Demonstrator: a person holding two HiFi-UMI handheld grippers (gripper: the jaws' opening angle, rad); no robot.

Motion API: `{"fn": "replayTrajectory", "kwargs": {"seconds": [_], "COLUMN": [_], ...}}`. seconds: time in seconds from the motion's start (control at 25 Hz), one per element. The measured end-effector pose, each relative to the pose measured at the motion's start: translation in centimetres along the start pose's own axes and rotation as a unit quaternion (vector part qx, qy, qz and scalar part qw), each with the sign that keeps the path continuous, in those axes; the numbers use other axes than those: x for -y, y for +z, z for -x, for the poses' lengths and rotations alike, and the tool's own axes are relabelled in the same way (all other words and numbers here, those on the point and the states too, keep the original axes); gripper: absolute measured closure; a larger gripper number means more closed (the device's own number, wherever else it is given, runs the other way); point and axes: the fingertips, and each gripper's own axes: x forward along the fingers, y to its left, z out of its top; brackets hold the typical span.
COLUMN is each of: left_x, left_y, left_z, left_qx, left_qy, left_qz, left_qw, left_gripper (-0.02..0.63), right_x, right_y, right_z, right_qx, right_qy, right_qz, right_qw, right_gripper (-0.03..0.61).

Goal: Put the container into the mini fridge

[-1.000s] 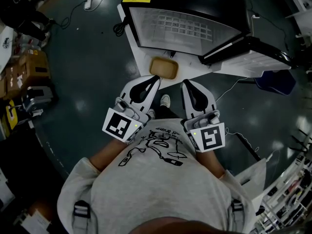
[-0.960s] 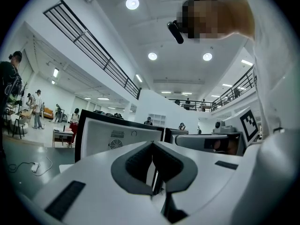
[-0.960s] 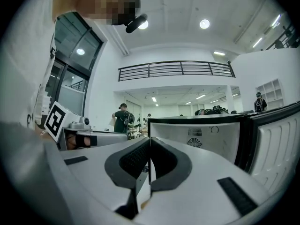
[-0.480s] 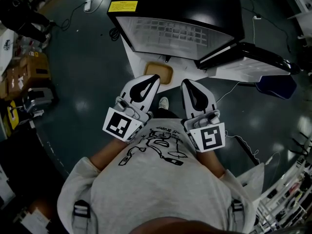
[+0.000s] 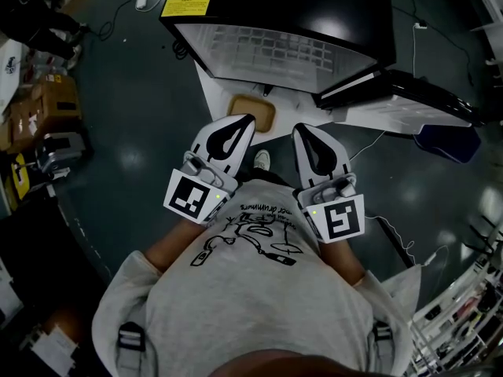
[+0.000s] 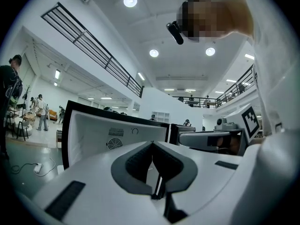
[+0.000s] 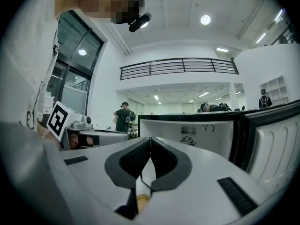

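The mini fridge [image 5: 275, 22] stands open, black on top and white inside, with its door [image 5: 409, 93] swung to the right. A shallow tan container [image 5: 251, 110] lies on the white base in front of the opening. My left gripper [image 5: 250, 119] is shut and empty, its tip just over the container's near edge in the head view. The right gripper [image 5: 301, 129] is shut and empty too, a little right of the container. In the left gripper view the jaws [image 6: 152, 143] point at the fridge interior [image 6: 112, 136]. The right gripper view shows the shut jaws [image 7: 150, 138] before the fridge [image 7: 197, 136].
Cardboard boxes [image 5: 47, 104] and gear stand along the left on the dark floor. A blue object [image 5: 448, 141] lies right of the door, and cables [image 5: 385, 226] trail over the floor. People stand far off in the hall [image 7: 123, 116].
Both grippers have moved forward toward the fridge, still shut. The left tip now reaches over the container's near edge in the head view.
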Motion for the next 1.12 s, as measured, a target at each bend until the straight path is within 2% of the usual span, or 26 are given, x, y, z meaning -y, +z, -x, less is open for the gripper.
{"fn": "replayTrajectory", "kwargs": {"seconds": [0.2,0.6,1.12], "left_x": [-0.9,-2.9,-5.0], "left_y": [-0.6,-2.3,-5.8], "left_z": [0.3,1.3,1.6], "left_qx": [-0.01,-0.042,-0.068], "left_qy": [-0.003,-0.015,-0.018], "left_qz": [-0.004,0.003,-0.005], "left_qw": [0.9999,0.999,0.9975], "left_gripper": [0.598,0.597,0.571], "right_x": [-0.9,-1.9,-2.4], "right_y": [-0.6,-1.4,-6.3], "right_z": [-1.0,-2.9,-4.4], "right_qx": [-0.012,-0.017,-0.074], "right_qy": [0.004,-0.026,-0.021], "right_qz": [0.0,-0.003,-0.015], "right_qw": [1.0,1.0,0.997], "right_gripper": [0.551,0.551,0.548]}}
